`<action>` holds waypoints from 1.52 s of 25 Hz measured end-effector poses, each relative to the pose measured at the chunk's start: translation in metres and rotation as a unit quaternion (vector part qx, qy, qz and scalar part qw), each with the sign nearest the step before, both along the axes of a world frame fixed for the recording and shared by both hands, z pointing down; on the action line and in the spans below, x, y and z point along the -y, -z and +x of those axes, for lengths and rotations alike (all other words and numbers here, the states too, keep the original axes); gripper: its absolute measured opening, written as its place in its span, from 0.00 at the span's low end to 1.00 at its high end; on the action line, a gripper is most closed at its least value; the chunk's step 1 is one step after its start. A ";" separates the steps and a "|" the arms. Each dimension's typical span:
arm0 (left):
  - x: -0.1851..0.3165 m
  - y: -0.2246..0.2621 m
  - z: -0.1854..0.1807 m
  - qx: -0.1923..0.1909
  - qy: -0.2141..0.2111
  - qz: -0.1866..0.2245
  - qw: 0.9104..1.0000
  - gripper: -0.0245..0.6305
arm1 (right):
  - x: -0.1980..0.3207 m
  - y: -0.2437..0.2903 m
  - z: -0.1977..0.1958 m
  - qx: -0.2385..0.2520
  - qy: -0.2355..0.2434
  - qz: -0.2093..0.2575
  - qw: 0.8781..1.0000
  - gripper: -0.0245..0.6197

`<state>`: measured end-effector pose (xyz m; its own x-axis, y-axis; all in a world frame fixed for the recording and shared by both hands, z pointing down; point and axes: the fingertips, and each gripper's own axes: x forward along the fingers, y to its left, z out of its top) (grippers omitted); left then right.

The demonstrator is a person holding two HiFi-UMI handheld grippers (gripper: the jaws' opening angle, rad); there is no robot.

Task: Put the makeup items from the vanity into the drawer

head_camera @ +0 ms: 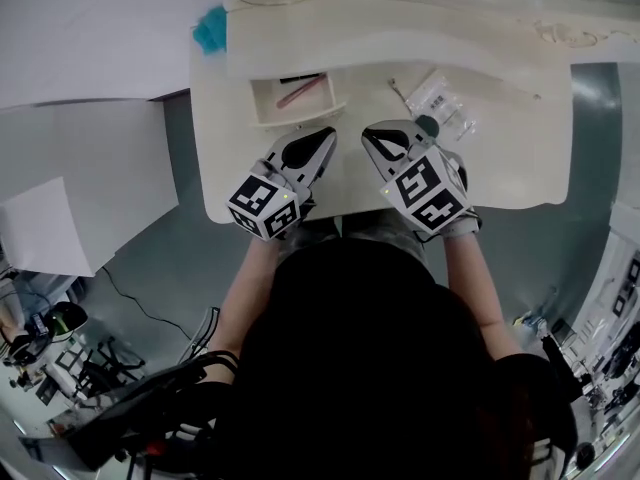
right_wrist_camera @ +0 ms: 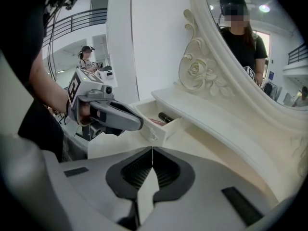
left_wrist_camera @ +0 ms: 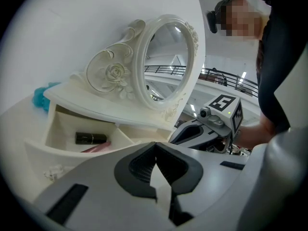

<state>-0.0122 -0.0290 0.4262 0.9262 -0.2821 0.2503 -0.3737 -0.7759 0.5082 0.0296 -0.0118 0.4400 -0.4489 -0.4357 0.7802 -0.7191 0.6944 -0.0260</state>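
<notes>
Ornate white mirror (left_wrist_camera: 166, 61), grey floor (head_camera: 170, 258)

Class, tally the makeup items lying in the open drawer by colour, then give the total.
Black tube: 1
Pink item: 1
Total: 2

Bright, even indoor light washes the pale surface (head_camera: 520, 163) almost white; ceiling lamps glint in the mirror (right_wrist_camera: 243, 73); shadows are faint and soft-edged; every view bulges fisheye-style, with dark rounded corners; close foreground slightly soft.
</notes>
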 end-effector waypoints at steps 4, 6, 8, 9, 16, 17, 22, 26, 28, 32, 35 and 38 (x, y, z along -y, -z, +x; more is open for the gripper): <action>-0.006 -0.002 0.019 -0.005 -0.028 -0.007 1.000 0.06 | -0.002 -0.004 0.015 0.000 -0.018 -0.004 1.000 0.07; -0.010 -0.003 0.028 -0.007 -0.041 -0.009 0.999 0.06 | -0.004 -0.007 0.021 0.000 -0.024 -0.008 1.000 0.07; -0.013 -0.005 0.037 -0.007 -0.052 -0.013 0.999 0.06 | -0.005 -0.010 0.027 0.000 -0.031 -0.011 0.999 0.07; -0.014 -0.007 0.042 -0.007 -0.056 -0.015 0.998 0.06 | -0.005 -0.012 0.030 0.000 -0.035 -0.012 0.999 0.07; -0.018 -0.018 0.065 -0.004 -0.072 -0.031 0.997 0.06 | 0.008 -0.028 0.056 -0.019 -0.072 -0.012 0.997 0.08; -0.017 -0.019 0.067 -0.003 -0.073 -0.033 0.997 0.06 | 0.011 -0.031 0.059 -0.017 -0.079 -0.015 0.997 0.08; -0.012 -0.022 0.073 -0.003 -0.065 -0.038 0.997 0.06 | 0.032 -0.044 0.073 -0.015 -0.112 -0.024 0.993 0.08; -0.009 -0.026 0.073 -0.002 -0.059 -0.041 0.997 0.06 | 0.046 -0.055 0.081 -0.035 -0.121 -0.026 0.992 0.11; -0.008 -0.027 0.073 -0.003 -0.057 -0.043 0.997 0.06 | 0.054 -0.059 0.083 -0.045 -0.127 -0.023 0.991 0.15; -0.012 -0.027 0.074 -0.007 -0.059 -0.046 0.997 0.06 | 0.061 -0.069 0.090 -0.071 -0.142 -0.027 0.987 0.20; -0.017 -0.027 0.073 -0.007 -0.062 -0.047 0.997 0.06 | 0.063 -0.076 0.091 -0.083 -0.142 -0.040 0.986 0.20; -0.021 -0.029 0.070 -0.006 -0.060 -0.051 0.997 0.06 | 0.065 -0.080 0.093 -0.097 -0.140 -0.048 0.984 0.20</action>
<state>0.0580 -0.0083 0.4551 0.9547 -0.1429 0.2611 -0.2750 -0.7589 0.5903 0.1229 -0.0771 0.5204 -0.1609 -0.4414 0.8827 -0.8799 0.4693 0.0743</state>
